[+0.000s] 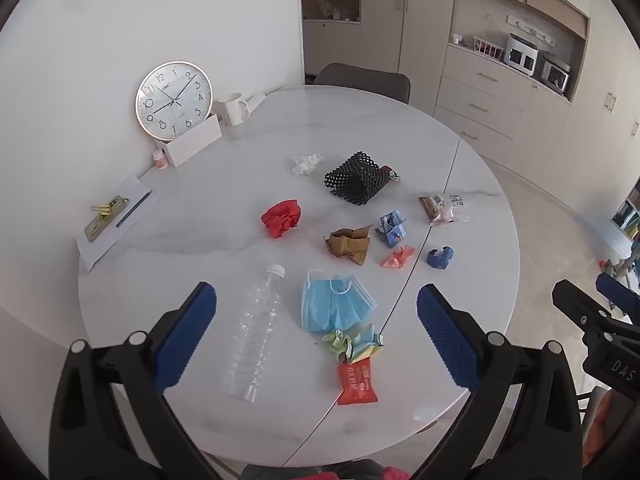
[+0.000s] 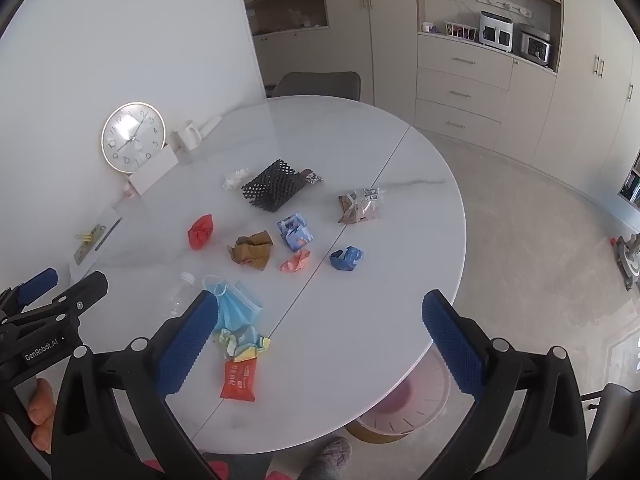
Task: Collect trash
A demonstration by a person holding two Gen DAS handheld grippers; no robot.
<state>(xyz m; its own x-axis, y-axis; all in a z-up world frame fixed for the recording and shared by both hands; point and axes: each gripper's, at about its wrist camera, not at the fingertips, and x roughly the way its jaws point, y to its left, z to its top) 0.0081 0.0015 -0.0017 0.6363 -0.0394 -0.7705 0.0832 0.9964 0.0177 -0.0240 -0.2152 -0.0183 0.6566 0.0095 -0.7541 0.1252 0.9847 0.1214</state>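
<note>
Trash lies scattered over the round white worktop (image 1: pixel 168 264), none of it collected yet; I hold both grippers above the near edge, angled down. The left gripper (image 1: pixel 316 330) has its fingers spread fully apart with nothing between them, and the right gripper (image 2: pixel 320 334) is the same. Risk one: the clear bottle (image 1: pixel 256 336) lies on its side and, I judge, would roll off the worktop if one finger nudges it before both close. Risk two: the blue face mask (image 1: pixel 336 304) touches the green-yellow crumpled paper (image 1: pixel 352 344), which in turn overlaps the red sachet (image 1: pixel 357 384), so a grasp there may drag neighbours along. Risk three: the clock (image 1: pixel 174 98), mug (image 1: pixel 234 109) and notepad (image 1: pixel 116 216) at the far side are not trash and could be swept up by mistake. Count: one bottle, one mask, one sachet, one black mesh sleeve (image 1: pixel 356 179), about seven crumpled wads or wrappers, and one pink bin (image 2: pixel 404 404) under the worktop edge.
</note>
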